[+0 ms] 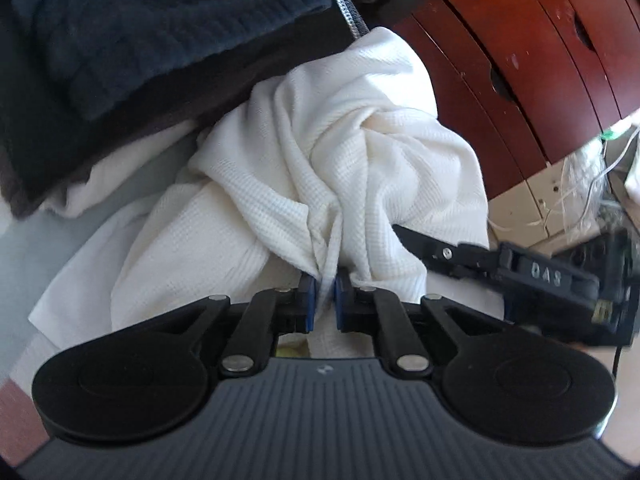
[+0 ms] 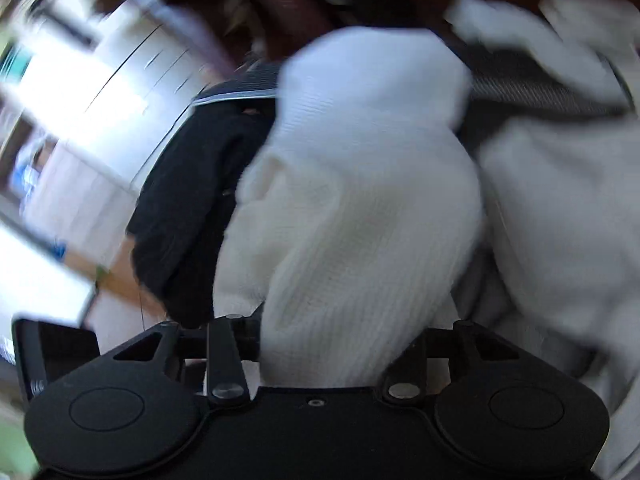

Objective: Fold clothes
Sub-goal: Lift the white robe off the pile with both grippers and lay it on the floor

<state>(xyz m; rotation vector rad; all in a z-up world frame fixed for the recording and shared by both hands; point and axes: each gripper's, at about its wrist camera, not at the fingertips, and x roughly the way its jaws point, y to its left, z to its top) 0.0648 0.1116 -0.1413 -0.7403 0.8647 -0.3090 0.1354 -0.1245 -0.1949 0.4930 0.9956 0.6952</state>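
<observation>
Left claw [image 1: 325,294] pinches one white garment [image 1: 320,160]; right claw [image 2: 328,344] bunches it.

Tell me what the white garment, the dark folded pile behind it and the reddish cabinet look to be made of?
White garment: soft woven cloth, probably cotton, matte; a fine waffle grid shows in its creases.
Dark folded pile: thick navy fabric, matte, with raised ribs like a knit or a towel.
Reddish cabinet: wood or wood veneer with a glossy reddish-brown finish; light glints on it, and small pale specks mark the surface.
</observation>
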